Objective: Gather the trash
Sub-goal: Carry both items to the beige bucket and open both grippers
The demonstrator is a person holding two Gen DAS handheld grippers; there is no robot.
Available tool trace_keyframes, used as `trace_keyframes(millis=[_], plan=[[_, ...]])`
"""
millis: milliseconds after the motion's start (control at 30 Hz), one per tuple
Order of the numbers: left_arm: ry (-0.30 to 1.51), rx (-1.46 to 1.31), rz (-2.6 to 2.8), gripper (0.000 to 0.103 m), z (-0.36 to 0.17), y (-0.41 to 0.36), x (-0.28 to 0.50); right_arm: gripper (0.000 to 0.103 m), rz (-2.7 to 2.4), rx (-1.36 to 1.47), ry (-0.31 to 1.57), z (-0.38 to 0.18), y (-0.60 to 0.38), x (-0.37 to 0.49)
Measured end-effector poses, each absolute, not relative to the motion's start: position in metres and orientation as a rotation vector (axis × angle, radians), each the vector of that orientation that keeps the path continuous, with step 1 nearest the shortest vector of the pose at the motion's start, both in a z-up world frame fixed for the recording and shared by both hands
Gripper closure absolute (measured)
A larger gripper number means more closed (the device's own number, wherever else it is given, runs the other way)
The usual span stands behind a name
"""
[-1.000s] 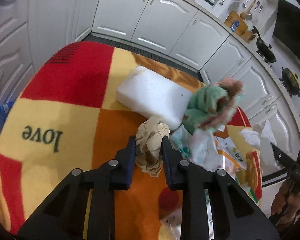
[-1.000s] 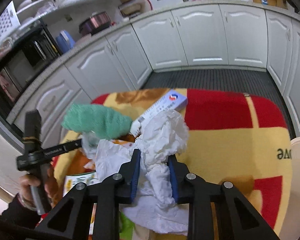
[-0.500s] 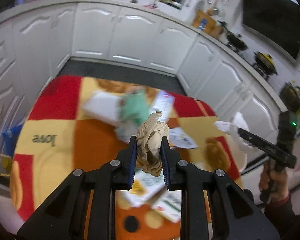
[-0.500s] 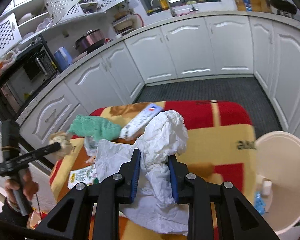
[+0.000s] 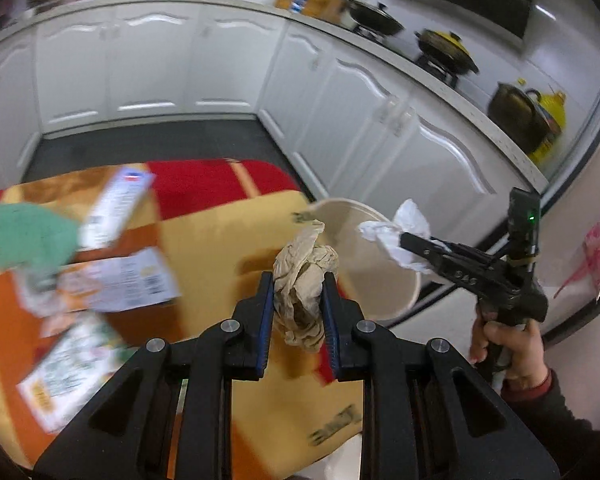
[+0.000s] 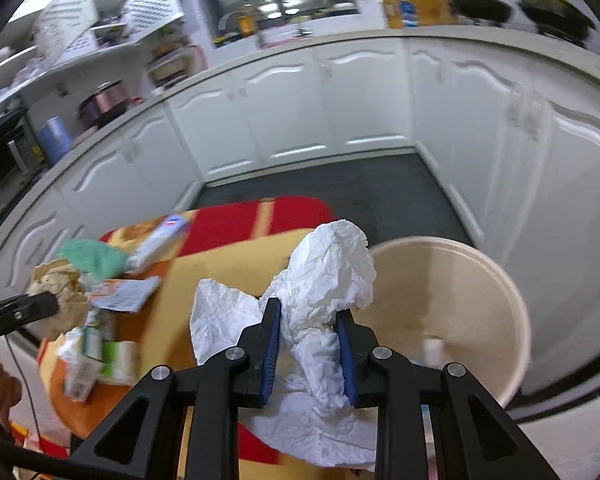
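Two grippers pinch wads: left gripper crumpled brown paper, right gripper crumpled white tissue; releasing before reaching the round beige bin risks dropping them short.

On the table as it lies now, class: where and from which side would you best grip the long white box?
Grip the long white box across its narrow width near the middle, coming from above. It lies flat on the blanket, so only the long side edges offer parallel faces. The green cloth crowds one side, so stay clear of it.
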State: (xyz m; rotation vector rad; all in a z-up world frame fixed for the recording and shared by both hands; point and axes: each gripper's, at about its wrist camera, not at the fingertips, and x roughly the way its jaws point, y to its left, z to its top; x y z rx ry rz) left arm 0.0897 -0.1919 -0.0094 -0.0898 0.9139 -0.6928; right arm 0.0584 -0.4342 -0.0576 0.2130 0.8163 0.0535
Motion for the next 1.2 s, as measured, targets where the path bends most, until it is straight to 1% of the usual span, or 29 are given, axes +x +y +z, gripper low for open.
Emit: trace_keyframes(millis=[100,333,367,400,433,467,500,533,633,800,1033,1100,1167,1200], plan=[[0.951,-0.089,-0.725,0.083,-0.02,-0.232,0.097,0.078,0.0,0.211,0.842,-0.068,-0.456,0.057],[1.015,-0.094,-0.745,0.082,-0.05,-0.296,0.113,0.078,-0.095,0.23,0.895,-0.095,-0.498,0.057],[1.013,-0.096,-0.738,0.078,-0.054,-0.301,0.114,0.078,-0.111,0.235,0.899,-0.098,-0.504,0.057],[1.009,-0.095,-0.733,0.071,-0.057,-0.306,0.115,0.078,-0.127,0.238,0.901,-0.1,-0.507,0.058],[1.003,-0.095,-0.732,0.067,-0.061,-0.311,0.116,0.077,-0.139,0.24,0.902,-0.103,-0.512,0.058],[1.0,-0.1,-0.734,0.055,-0.065,-0.315,0.118,0.068,-0.153,0.242,0.906,-0.104,-0.515,0.059],[1.001,-0.104,-0.732,0.046,-0.069,-0.316,0.119,0.061,-0.163,0.242,0.906,-0.105,-0.517,0.06],[1.005,-0.112,-0.727,0.045,-0.072,-0.317,0.12,0.052,-0.169,0.242,0.902,-0.105,-0.518,0.059],[1.028,-0.124,-0.713,0.045,-0.079,-0.315,0.122,0.051,-0.167,0.236,0.899,-0.106,-0.516,0.056],[1.024,-0.117,-0.695,0.045,-0.076,-0.306,0.12,0.051,-0.146,0.253,0.912,-0.109,-0.513,0.054],[0.971,-0.081,-0.64,0.045,-0.063,-0.292,0.109,0.051,-0.124,0.255,0.913,-0.107,-0.5,0.053],[0.961,-0.07,-0.624,0.045,-0.061,-0.288,0.107,0.049,-0.117,0.248,0.905,-0.103,-0.496,0.051],[0.951,-0.058,-0.604,0.045,-0.06,-0.283,0.104,0.043,-0.113,0.244,0.894,-0.1,-0.49,0.049],[0.946,-0.052,-0.594,0.045,-0.059,-0.28,0.103,0.042,-0.11,0.242,0.888,-0.098,-0.488,0.048]])
